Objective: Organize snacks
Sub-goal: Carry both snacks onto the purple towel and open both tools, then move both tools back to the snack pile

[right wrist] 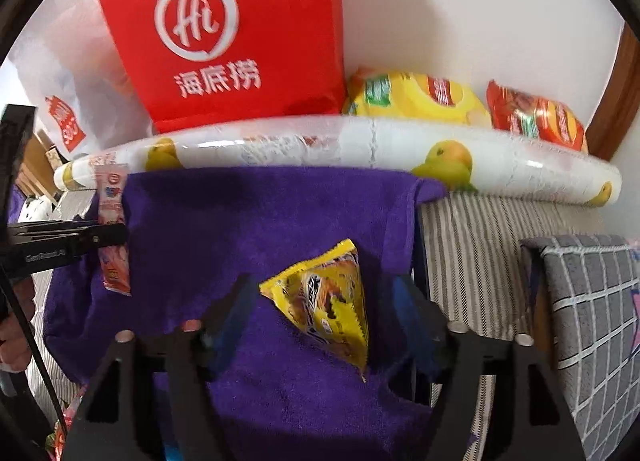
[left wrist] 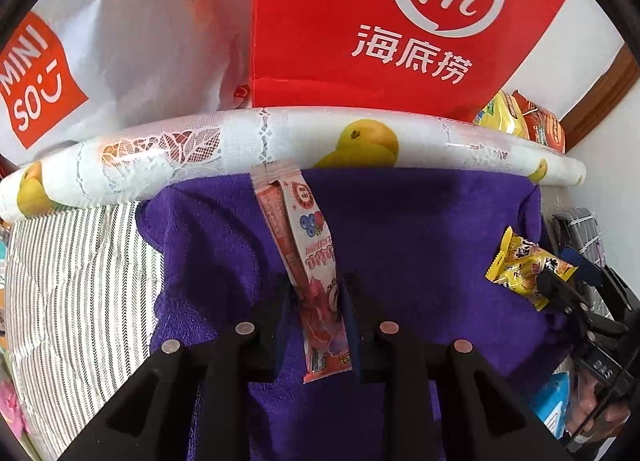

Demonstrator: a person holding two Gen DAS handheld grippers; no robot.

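A long pink snack stick packet (left wrist: 310,261) lies on the purple towel (left wrist: 400,229). My left gripper (left wrist: 316,293) is shut on its lower half; it also shows at the left of the right wrist view (right wrist: 114,221). A yellow triangular snack packet (right wrist: 328,301) lies on the towel (right wrist: 260,213) between the wide-open fingers of my right gripper (right wrist: 324,301), which stand apart from it. In the left wrist view the yellow packet (left wrist: 520,265) and right gripper (left wrist: 560,281) are at the right.
A rolled duck-print mat (right wrist: 360,149) lies behind the towel. Behind it stand a red Haidilao bag (right wrist: 224,33), a white Miniso bag (left wrist: 80,61), and yellow (right wrist: 416,97) and red (right wrist: 536,117) snack bags. A grey checked cloth (right wrist: 592,301) is at right.
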